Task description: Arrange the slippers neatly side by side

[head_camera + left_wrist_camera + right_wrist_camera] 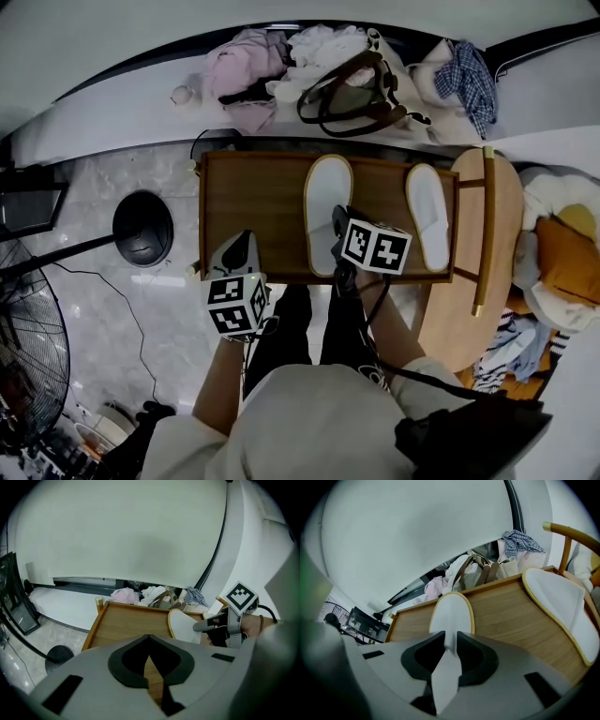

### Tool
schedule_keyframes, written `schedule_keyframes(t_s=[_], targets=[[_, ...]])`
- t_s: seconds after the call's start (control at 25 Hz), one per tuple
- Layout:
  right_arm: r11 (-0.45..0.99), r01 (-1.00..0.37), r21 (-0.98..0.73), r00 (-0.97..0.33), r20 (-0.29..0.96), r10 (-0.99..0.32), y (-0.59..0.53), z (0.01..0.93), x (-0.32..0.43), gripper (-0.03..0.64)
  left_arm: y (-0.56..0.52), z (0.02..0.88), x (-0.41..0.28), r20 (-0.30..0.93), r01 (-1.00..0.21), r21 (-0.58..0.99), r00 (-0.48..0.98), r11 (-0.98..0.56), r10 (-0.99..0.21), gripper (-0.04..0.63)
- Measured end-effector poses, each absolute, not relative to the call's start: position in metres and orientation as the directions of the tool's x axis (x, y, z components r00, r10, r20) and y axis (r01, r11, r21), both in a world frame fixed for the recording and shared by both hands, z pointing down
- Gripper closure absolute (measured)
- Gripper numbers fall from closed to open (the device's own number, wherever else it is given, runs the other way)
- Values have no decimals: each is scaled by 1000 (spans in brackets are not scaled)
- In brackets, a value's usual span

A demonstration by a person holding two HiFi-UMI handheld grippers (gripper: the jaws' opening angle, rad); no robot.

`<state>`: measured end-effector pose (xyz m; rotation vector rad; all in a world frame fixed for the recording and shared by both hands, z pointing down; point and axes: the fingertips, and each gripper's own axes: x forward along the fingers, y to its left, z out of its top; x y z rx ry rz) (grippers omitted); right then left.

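Note:
Two white slippers with yellow rims lie on the wooden tray table [253,202]. One slipper [327,202] [451,611] is in the middle, the other [428,217] [562,606] is at the right end, a wide gap apart. My right gripper [339,225] [450,637] is at the near end of the middle slipper, and white fabric fills the space between its jaws. My left gripper [242,246] [149,637] hovers over the table's front left with its jaws together and nothing between them. In the left gripper view the middle slipper [185,625] shows beside the right gripper [220,625].
A brown-handled bag [352,94] and piled clothes [246,66] lie behind the table. A wooden chair back [487,225] stands at the right with cushions [562,253] beyond. A black round base [143,228] and a fan [28,328] are on the floor at the left.

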<state>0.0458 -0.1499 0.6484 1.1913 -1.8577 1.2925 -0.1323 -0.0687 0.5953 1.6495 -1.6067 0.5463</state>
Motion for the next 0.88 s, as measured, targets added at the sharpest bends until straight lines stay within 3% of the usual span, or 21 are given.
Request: schedule_keyframes(t_s=[0.12,0.88], targets=[[140,-902,-408,-431,835,-343,-150,646,48,492,-66,595,-132,750,-972,222,117,82,-651,578],[242,-925,-293,-372,826,-423,-143,568,108,476,-90,552,-104,662,-961,269,132,69,-738,578]])
